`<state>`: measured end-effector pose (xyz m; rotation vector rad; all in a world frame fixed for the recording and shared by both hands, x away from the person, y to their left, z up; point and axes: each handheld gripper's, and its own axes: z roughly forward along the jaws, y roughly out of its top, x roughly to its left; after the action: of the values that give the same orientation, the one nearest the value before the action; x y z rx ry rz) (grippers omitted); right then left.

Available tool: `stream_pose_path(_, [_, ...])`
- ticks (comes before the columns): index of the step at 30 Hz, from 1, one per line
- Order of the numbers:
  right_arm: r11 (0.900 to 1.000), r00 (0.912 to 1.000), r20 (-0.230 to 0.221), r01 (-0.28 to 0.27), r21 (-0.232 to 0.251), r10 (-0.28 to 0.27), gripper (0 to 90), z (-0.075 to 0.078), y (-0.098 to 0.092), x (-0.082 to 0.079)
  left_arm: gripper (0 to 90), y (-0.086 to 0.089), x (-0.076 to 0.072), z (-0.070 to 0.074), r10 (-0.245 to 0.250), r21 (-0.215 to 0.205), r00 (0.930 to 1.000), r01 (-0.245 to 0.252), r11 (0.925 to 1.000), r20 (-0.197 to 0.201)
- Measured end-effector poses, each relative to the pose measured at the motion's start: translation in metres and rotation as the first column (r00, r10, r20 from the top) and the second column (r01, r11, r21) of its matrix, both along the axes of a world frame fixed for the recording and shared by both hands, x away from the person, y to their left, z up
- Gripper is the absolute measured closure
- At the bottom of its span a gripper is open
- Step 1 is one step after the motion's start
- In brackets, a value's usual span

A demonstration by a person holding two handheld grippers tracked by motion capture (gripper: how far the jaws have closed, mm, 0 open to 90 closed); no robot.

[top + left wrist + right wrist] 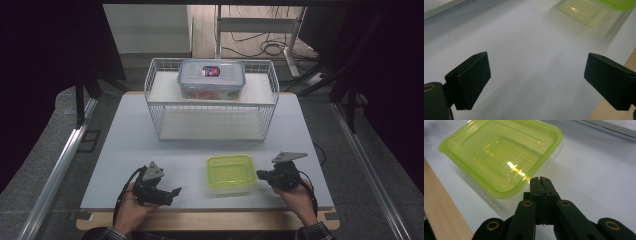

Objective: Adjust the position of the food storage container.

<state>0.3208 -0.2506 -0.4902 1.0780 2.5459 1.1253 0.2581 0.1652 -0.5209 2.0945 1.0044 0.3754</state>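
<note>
The green box point(231, 171) is sitting at the table's point(130, 145) near edge, between the grippers. The right gripper point(540, 179), jaws closed on nothing, is pointing at its rim; the left gripper point(536, 77) is resting wide open

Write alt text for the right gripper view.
A shut black gripper points at the near edge of a green-lidded clear container on a white table. The table's wooden edge runs along the lower left.

My right gripper point(541, 180) is matt black plastic with brass-coloured pins. The green container point(501, 155) is glossy translucent plastic. My table point(130, 150) is smooth matt white, wood-edged; the basket point(160, 125) is white wire.
</note>
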Motion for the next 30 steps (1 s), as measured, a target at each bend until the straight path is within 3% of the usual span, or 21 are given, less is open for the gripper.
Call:
stream_pose_path(10, [0.998,0.9978,0.019,-0.064,-0.003,0.064,89.4,-0.001,0.033,-0.003,8.1,0.002,0.0,-0.001,-0.001,0.023,0.9999,0.001,0.9997,0.013])
stream_pose_path(15, [0.998,0.9959,0.078,-0.042,-0.047,0.046,86.1,0.003,0.032,-0.005,8.1,0.003,-0.001,-0.001,-0.002,0.032,0.9999,0.002,0.9995,0.016])
stream_pose_path(21, [1.0,0.994,0.109,0.005,-0.028,-0.002,65.2,0.007,0.018,-0.009,8.1,0.005,-0.001,-0.001,-0.002,0.024,0.9999,0.002,0.9997,0.017])
stream_pose_path(30, [0.999,0.9903,0.135,0.028,0.018,-0.03,29.8,0.008,0.005,-0.012,7.1,0.008,0.0,-0.001,-0.002,0.004,1.0,0.001,1.0,0.009])
